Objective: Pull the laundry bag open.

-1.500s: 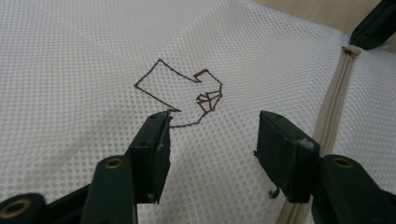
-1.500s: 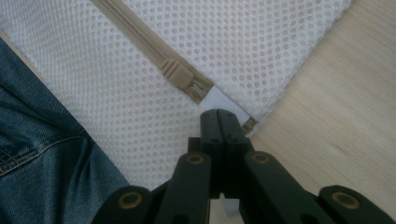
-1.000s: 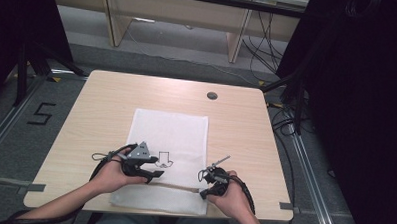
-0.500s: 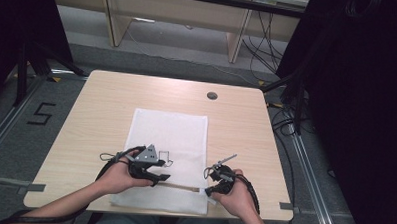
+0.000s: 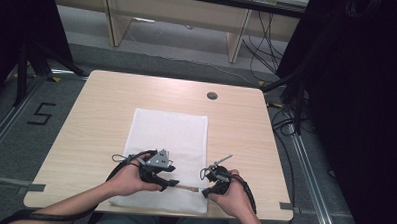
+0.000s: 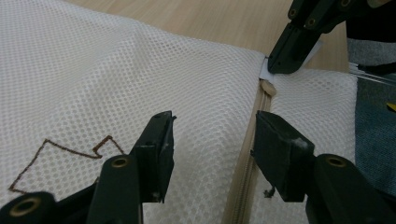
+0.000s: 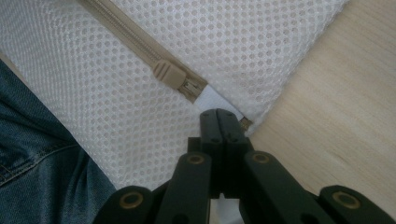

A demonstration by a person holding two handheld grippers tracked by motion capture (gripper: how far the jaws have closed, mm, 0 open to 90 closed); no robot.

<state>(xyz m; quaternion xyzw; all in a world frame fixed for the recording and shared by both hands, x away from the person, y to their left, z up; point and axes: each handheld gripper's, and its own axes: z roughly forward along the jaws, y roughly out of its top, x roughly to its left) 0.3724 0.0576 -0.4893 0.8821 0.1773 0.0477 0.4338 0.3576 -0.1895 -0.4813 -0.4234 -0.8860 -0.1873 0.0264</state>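
Note:
A white mesh bag (image 5: 168,133) lies flat on the wooden table, with a tan zipper (image 5: 186,187) along its near edge. My right gripper (image 7: 225,119) is shut on the white tab (image 7: 212,100) at the zipper's end, just past the tan slider (image 7: 168,74); it rests at the bag's near right corner (image 5: 204,190). My left gripper (image 6: 212,140) is open low over the mesh. Its jaws have just been closing, with mesh and the zipper tape (image 6: 245,186) between them, unpressed. From the high view it sits (image 5: 171,182) a little left of the right gripper (image 6: 282,60).
A brown stitched outline (image 6: 60,154) marks the mesh left of my left jaw. The person's blue jeans (image 7: 37,163) show below the table edge. A round cable hole (image 5: 212,96) sits at the table's far right, and bare wood (image 5: 96,118) flanks the bag.
My left gripper has slid right along the bag's near edge toward the right gripper. The right hand has stayed put.

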